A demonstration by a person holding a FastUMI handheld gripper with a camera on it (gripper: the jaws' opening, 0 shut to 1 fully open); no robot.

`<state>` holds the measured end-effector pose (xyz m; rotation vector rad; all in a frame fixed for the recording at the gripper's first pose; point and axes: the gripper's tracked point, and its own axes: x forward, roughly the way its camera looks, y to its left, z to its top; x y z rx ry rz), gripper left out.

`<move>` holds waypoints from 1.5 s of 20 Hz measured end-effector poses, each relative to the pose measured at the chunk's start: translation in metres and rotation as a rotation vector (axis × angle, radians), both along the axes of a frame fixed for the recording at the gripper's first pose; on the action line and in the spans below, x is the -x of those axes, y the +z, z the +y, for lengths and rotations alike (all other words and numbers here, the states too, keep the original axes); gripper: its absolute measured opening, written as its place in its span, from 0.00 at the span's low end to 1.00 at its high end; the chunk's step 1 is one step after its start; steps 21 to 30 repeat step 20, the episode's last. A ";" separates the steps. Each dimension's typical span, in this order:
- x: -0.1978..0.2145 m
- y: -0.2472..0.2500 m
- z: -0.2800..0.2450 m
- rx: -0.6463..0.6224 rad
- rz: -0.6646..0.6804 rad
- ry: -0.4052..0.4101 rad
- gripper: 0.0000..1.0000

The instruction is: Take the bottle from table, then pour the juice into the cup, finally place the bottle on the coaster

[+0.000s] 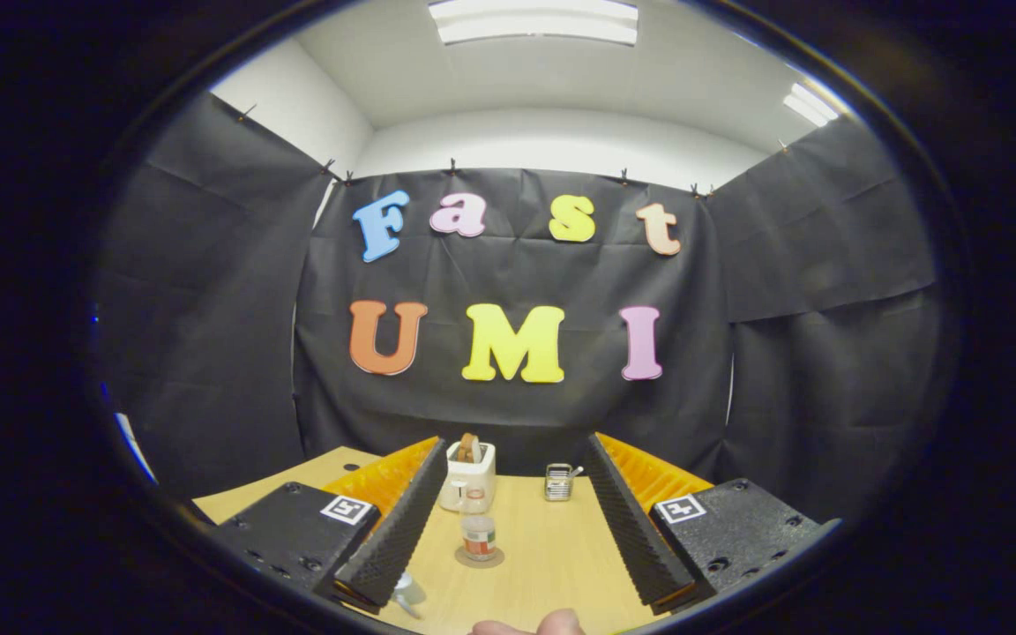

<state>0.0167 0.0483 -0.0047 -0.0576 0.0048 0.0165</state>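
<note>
A small clear bottle (pixel 478 529) with a red and white label stands upright on a round coaster (pixel 479 558) on the wooden table (pixel 552 564). It sits between the lines of my two fingers, nearer the left one, and touches neither. My gripper (pixel 515 454) is open wide and holds nothing. Just behind the bottle stands a white mug-like cup (pixel 455 492). A small clear object (pixel 407 591), partly hidden, lies by the base of the left finger; I cannot tell what it is.
A white holder (pixel 471 460) with brown items stands at the table's far edge behind the cup. A small metal rack (pixel 558 482) stands to its right. A person's fingertips (pixel 530 626) show at the near table edge. Black cloth walls close the booth.
</note>
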 end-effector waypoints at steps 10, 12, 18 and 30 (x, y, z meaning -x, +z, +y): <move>0.022 -0.009 -0.016 -0.028 0.037 -0.043 1.00; 0.022 -0.015 -0.014 -0.036 0.052 -0.038 1.00; 0.020 -0.012 -0.012 -0.037 0.039 -0.055 1.00; 0.019 -0.013 -0.013 -0.033 0.037 -0.056 1.00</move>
